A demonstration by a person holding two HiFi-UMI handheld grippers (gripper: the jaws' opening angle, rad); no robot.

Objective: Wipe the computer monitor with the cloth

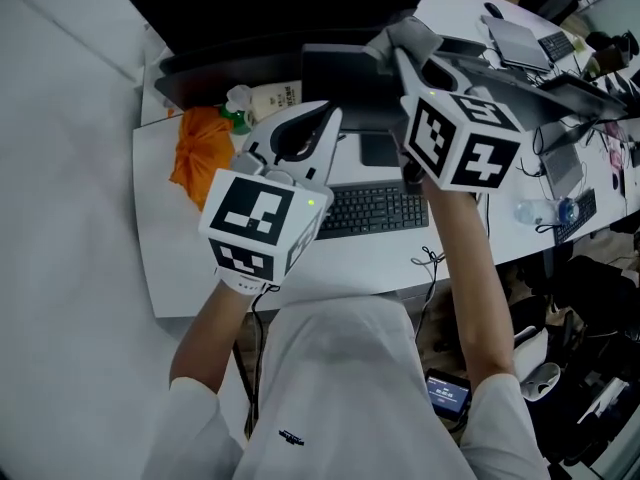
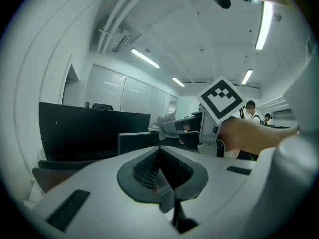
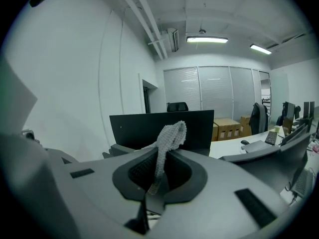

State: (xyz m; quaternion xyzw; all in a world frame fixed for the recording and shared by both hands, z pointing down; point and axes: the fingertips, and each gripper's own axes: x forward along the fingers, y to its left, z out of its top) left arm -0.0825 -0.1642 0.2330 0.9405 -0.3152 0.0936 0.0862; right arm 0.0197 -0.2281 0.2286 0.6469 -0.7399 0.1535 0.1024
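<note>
Partly hidden, cloth (image 3: pixel 172 133) pinched in right hand-held gripper (image 3: pixel 159 163).

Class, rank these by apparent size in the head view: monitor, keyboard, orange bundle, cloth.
1. monitor
2. keyboard and orange bundle: their visible parts look alike, so tied
3. cloth, smallest
</note>
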